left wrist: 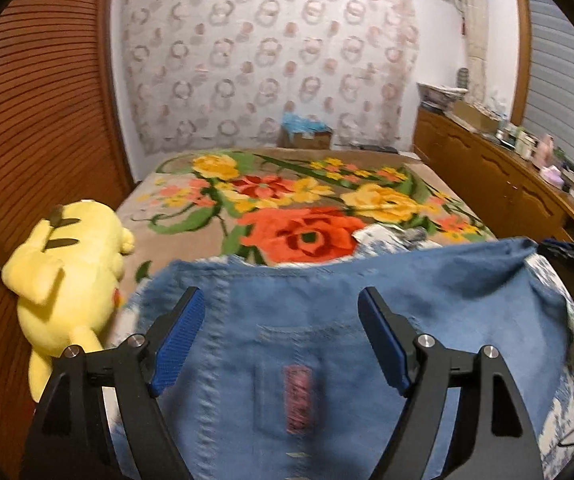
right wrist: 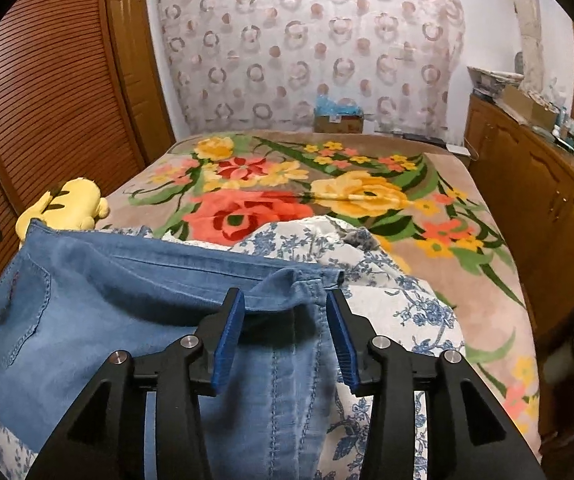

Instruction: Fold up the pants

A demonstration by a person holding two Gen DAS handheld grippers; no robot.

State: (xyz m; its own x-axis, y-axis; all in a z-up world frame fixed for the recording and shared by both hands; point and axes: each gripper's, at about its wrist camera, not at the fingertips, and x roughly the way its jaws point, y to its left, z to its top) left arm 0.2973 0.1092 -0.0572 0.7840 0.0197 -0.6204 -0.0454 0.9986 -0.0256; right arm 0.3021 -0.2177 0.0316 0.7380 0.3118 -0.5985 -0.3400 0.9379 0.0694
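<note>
Light blue denim pants (left wrist: 327, 312) lie spread at the near end of the bed, with a back pocket and a pink label (left wrist: 299, 398) showing. My left gripper (left wrist: 281, 300) is open wide just above the denim and holds nothing. In the right wrist view the pants (right wrist: 127, 304) show their waistband and a side seam. My right gripper (right wrist: 285, 300) is open with its blue pads (right wrist: 229, 340) on either side of the waistband corner, apart from the cloth.
A floral blanket (left wrist: 295, 208) covers the bed. A yellow plush toy (left wrist: 67, 264) lies at the left edge by the slatted wooden doors. A blue-flowered white cloth (right wrist: 387, 280) lies under the pants. A wooden cabinet (right wrist: 547, 200) with clutter runs along the right.
</note>
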